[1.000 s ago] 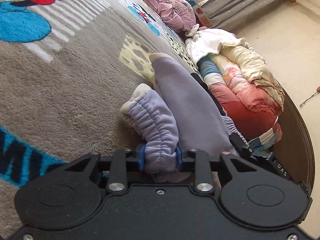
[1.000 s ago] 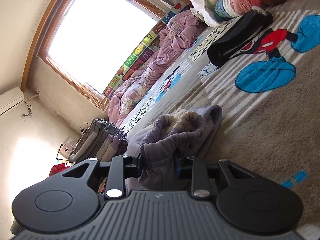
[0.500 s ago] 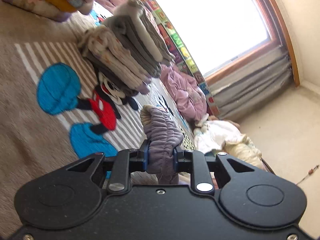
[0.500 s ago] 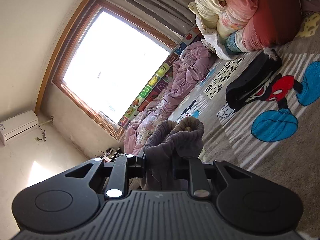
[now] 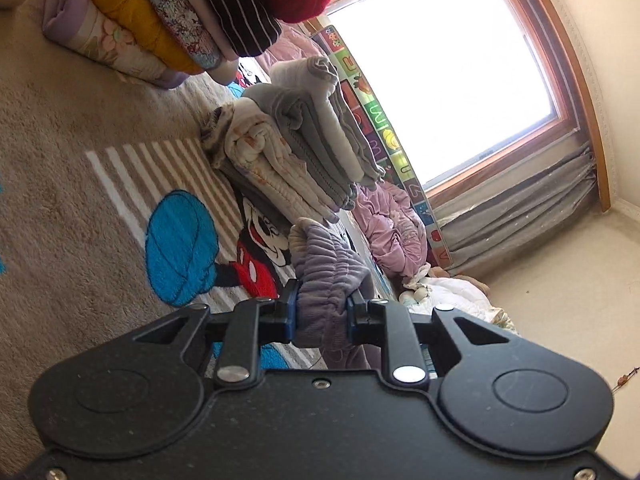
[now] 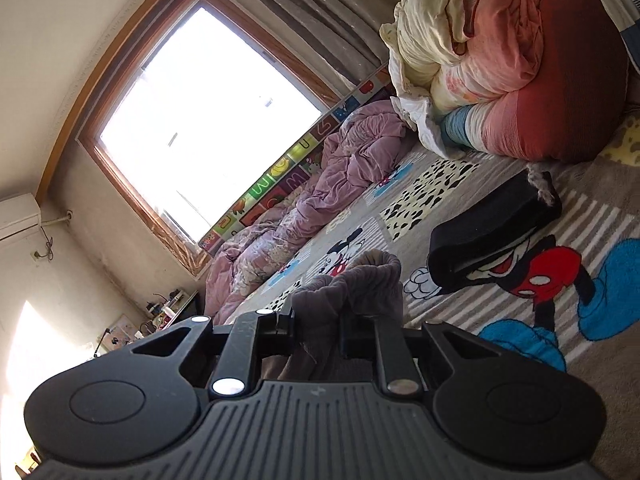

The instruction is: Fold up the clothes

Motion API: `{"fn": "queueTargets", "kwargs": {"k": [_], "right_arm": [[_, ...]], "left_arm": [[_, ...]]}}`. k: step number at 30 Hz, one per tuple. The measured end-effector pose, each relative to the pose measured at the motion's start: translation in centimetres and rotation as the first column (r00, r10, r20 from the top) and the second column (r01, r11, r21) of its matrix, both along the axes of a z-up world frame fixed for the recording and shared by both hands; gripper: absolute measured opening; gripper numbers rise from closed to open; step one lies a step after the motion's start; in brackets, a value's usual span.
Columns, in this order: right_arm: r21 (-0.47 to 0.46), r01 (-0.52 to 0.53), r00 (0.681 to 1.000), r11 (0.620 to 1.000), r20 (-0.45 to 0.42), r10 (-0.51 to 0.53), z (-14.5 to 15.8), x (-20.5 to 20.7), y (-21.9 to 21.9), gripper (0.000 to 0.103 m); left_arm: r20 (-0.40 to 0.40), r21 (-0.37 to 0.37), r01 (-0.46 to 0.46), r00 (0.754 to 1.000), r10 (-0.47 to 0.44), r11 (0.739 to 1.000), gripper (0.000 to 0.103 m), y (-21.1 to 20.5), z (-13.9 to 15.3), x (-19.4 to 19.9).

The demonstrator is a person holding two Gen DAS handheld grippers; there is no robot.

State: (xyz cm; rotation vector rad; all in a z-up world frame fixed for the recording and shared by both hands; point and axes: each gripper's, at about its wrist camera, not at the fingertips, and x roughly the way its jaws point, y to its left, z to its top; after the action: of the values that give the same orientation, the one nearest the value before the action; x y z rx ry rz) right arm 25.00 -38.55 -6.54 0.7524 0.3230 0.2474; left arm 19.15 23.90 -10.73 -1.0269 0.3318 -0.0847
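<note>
A lavender garment with an elastic gathered waistband (image 5: 326,276) is pinched in my left gripper (image 5: 320,316), lifted above the cartoon-print carpet (image 5: 80,184). In the right wrist view the same lavender garment (image 6: 356,288) bunches up between the fingers of my right gripper (image 6: 318,332), which is shut on it. Both grippers hold the waistband in the air; the rest of the garment hangs below, hidden behind the gripper bodies.
Two stacks of folded clothes stand on the carpet: a grey and cream stack (image 5: 296,148) and a colourful stack (image 5: 180,12). A folded black garment (image 6: 488,232), a rolled pile of bedding (image 6: 520,60), a crumpled pink quilt (image 6: 320,196) and a window (image 6: 208,120) lie beyond.
Both grippers have risen from the carpet with the lavender garment, which lay stretched on the floor before. The views have swung up toward the window and the folded stacks.
</note>
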Motion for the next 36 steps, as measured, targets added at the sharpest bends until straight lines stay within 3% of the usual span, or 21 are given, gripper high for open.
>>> {"fn": "queueTargets", "kwargs": {"k": [4,7,13,15,17,19,20,22,26,27,28,30,33,36], "right_arm": [[0.003,0.055,0.998,0.998,-0.038,-0.055,-0.6,2.3,-2.5,0.019],[-0.004,0.105,0.994,0.994,-0.038,-0.105,-0.8,2.2,-4.9,0.019],[0.005,0.263,0.963,0.965,-0.069,-0.262,-2.8,-0.3,-11.7,0.019],[0.034,0.323,0.943,0.946,-0.097,-0.318,-4.2,-1.4,-13.9,0.019],[0.039,0.372,0.921,0.927,-0.142,-0.364,-5.9,-2.2,-15.6,0.019],[0.026,0.406,0.900,0.913,-0.185,-0.395,-7.5,-2.6,-16.5,0.019],[0.024,0.417,0.892,0.909,-0.204,-0.404,-8.3,-2.8,-16.8,0.019],[0.013,0.421,0.885,0.907,-0.226,-0.407,-9.3,-2.9,-16.8,0.019],[-0.001,0.420,0.877,0.908,-0.258,-0.406,-10.6,-3.0,-16.6,0.019],[-0.004,0.416,0.877,0.909,-0.261,-0.403,-10.6,-3.0,-16.5,0.019],[-0.006,0.412,0.878,0.911,-0.264,-0.399,-10.6,-3.0,-16.3,0.019],[-0.012,0.405,0.879,0.914,-0.270,-0.393,-10.7,-3.0,-16.0,0.019],[-0.010,0.371,0.898,0.928,-0.250,-0.362,-9.4,-2.9,-14.8,0.019],[-0.004,0.321,0.926,0.947,-0.210,-0.314,-7.3,-2.7,-12.9,0.019]], "left_arm": [[-0.017,0.027,0.109,0.994,-0.108,0.994,0.021,-3.2,-0.1,1.9],[-0.022,-0.003,0.203,0.979,-0.203,0.979,0.020,-5.9,-0.4,3.0],[-0.050,-0.041,0.407,0.911,-0.408,0.913,0.021,-13.0,-1.1,4.1],[-0.106,0.039,0.454,0.888,-0.448,0.890,0.022,-15.5,-1.3,4.3],[-0.184,0.103,0.495,0.862,-0.473,0.862,0.027,-17.3,-1.9,4.7],[-0.265,0.173,0.497,0.855,-0.446,0.850,0.046,-18.4,-2.6,4.8],[-0.281,0.187,0.493,0.855,-0.435,0.850,0.048,-18.7,-2.9,4.9],[-0.278,0.149,0.500,0.849,-0.449,0.853,0.053,-18.7,-3.6,5.2],[-0.229,0.079,0.538,0.829,-0.510,0.839,0.053,-20.0,-4.9,6.0],[-0.223,0.091,0.546,0.827,-0.517,0.833,0.053,-20.7,-5.0,6.0],[-0.218,0.110,0.552,0.825,-0.522,0.826,0.042,-21.5,-5.1,6.0],[-0.221,0.143,0.552,0.827,-0.517,0.821,0.012,-22.7,-5.1,5.8],[-0.179,0.136,0.510,0.856,-0.485,0.850,0.009,-22.1,-4.5,5.3],[-0.072,0.116,0.444,0.896,-0.438,0.889,0.008,-19.2,-2.0,4.7]]}}
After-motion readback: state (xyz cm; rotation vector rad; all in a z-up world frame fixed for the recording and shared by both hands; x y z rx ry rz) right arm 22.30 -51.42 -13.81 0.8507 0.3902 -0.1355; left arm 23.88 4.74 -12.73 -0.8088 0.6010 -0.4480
